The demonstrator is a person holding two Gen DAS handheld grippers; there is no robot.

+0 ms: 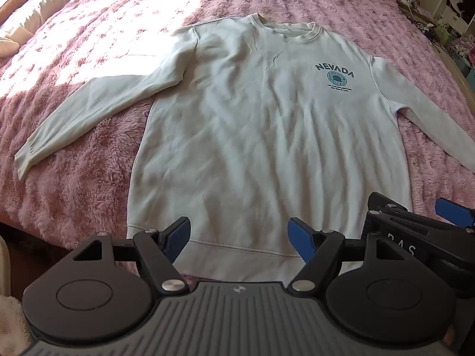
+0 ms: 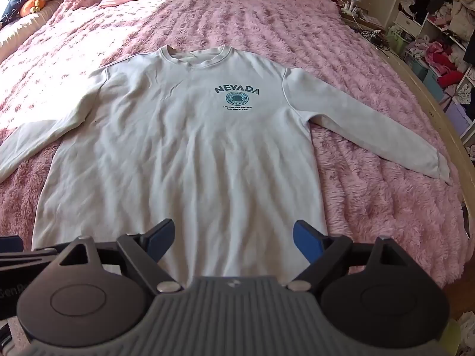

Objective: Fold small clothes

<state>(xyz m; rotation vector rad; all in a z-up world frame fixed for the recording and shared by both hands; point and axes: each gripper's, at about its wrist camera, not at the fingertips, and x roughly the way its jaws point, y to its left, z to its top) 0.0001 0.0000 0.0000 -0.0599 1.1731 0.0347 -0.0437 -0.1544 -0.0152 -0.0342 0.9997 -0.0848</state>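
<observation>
Cream NEVADA sweatshirt (image 2: 178, 154) lies face-up on a pink fleece bedspread (image 2: 297, 29), collar away, hem nearest both grippers. Left gripper (image 1: 239, 237) and right gripper (image 2: 233, 240) hover side by side above the hem, fingers spread, holding nothing.

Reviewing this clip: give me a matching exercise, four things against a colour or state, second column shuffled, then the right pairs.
Column one:
1. sweatshirt
2. bedspread
3. NEVADA print
4. left tool

Column two:
A. fluffy pink
B. open, holding nothing
C. dark teal
D. pale, spread flat with both sleeves out

Pairs: 1-D, 2-A, 3-C, 4-B

The right tool is open as well, above the hem.
</observation>
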